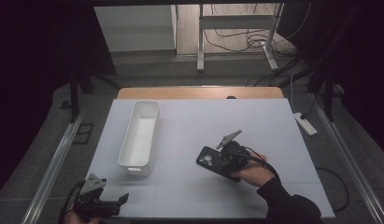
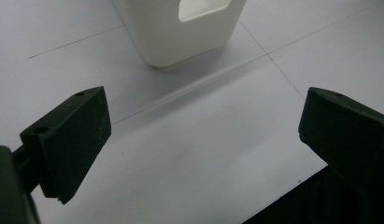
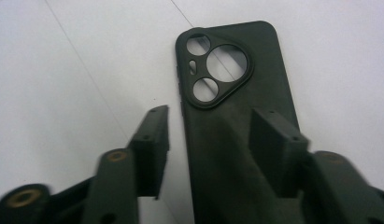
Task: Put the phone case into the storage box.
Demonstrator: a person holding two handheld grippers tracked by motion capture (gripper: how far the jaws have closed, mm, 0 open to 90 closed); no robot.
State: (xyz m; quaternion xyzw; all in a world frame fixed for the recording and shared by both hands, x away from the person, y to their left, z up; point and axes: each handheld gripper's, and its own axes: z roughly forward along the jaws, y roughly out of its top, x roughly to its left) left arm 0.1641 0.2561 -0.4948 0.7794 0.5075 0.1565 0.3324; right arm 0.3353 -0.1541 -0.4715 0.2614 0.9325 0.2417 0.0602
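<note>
A black phone case point(image 1: 213, 161) lies flat on the white table point(image 1: 273, 140). It is a little way to the right of the long white bin point(image 1: 139, 136), about level with the bin's near end. The case has round holes at one end, and that end points toward the bin.

The right gripper point(image 1: 225, 161) is right over the case, held in the person's right hand point(image 1: 256, 171). In the right gripper view, the case point(image 3: 236, 121) sits between the two black jaws. One jaw is close beside its left edge. The other jaw is over its right side. The jaws are partly closed around the case. The picture is a bit blurry there, so I cannot be sure the pads are pressing on it yet; there seems to be a thin gap on the left.

The left gripper point(image 1: 116, 201) is near the front edge of the table, in front of the bin and a bit to its left. Its jaws are wide apart, with nothing between them but bare table point(image 2: 194, 149). The near end of the bin point(image 2: 180, 28), with its handle hole, is just ahead of it.
</note>
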